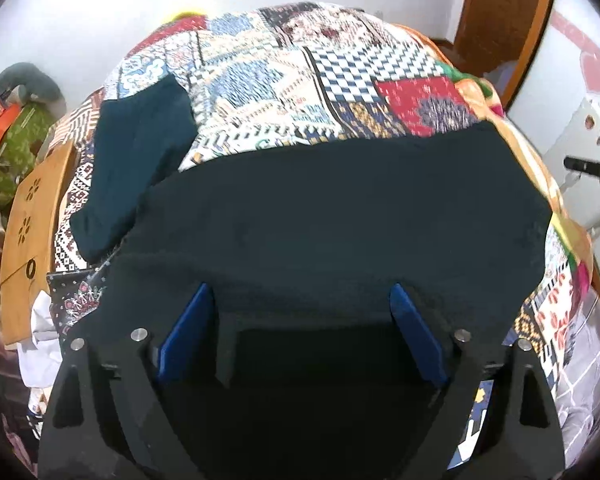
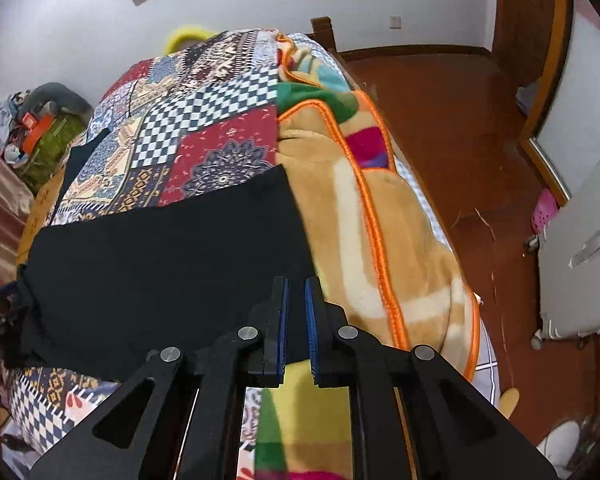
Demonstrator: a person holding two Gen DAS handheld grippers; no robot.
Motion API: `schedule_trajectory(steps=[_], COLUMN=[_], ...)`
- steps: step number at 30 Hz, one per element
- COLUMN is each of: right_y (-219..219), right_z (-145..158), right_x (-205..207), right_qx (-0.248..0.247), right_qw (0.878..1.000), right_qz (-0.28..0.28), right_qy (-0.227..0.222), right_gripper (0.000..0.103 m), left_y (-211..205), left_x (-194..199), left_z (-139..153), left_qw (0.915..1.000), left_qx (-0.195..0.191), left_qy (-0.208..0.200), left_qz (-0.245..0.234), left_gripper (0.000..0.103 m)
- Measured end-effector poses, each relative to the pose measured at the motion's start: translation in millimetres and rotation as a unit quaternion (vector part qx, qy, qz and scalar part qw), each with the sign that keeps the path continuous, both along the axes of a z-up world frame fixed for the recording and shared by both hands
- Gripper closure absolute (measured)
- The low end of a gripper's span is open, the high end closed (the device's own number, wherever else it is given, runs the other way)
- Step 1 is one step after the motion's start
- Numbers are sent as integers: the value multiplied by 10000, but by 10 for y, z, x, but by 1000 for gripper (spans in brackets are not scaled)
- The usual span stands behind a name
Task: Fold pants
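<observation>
The dark pants [image 1: 340,208] lie spread flat across the patchwork bedspread [image 1: 260,80]. One leg [image 1: 136,160] angles off to the far left. My left gripper [image 1: 302,296] is open, its blue pads wide apart just above the near edge of the pants. In the right wrist view the pants [image 2: 160,264] fill the left half, their right edge by the orange blanket. My right gripper [image 2: 296,284] has its blue pads nearly together on the right near corner of the pants, with dark cloth between them.
An orange-trimmed fleece blanket [image 2: 360,208] lies on the bed's right side. A wooden headboard [image 1: 28,232] and clutter [image 1: 12,128] are at the left. The red-brown floor [image 2: 460,140], a pink slipper [image 2: 544,208] and a grey cabinet [image 2: 580,264] lie to the right.
</observation>
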State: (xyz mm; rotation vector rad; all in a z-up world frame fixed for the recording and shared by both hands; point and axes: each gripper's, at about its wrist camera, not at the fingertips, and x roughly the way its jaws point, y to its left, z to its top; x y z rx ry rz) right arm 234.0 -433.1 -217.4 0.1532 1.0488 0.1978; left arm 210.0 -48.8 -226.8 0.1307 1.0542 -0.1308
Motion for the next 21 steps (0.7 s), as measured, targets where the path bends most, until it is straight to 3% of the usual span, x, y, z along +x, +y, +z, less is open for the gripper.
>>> schedule_trajectory(steps=[4, 8, 11, 17, 21], right_y=[278, 782, 1263, 2271, 2944], right_z=[260, 467, 603, 676, 488], right_x=[43, 96, 94, 127, 223], right_qx=[-87, -50, -44, 38, 54], right_qw=[9990, 9951, 9882, 9675, 9548], right_qz=[278, 796, 1271, 2288, 2847], right_qy=[-333, -584, -848, -1080, -852], right_gripper=[94, 77, 70, 60, 59], left_y=[290, 811, 1293, 2234, 2615], left_x=[-45, -89, -117, -209, -264], left_z=[273, 514, 570, 367, 47], left_qw=[9983, 9936, 9887, 9793, 9745], left_qx=[-43, -56, 42, -35, -182], left_qy=[-458, -753, -803, -493, -153], left_qz=[369, 834, 1269, 1965, 2231], left_gripper=[12, 12, 12, 12, 12])
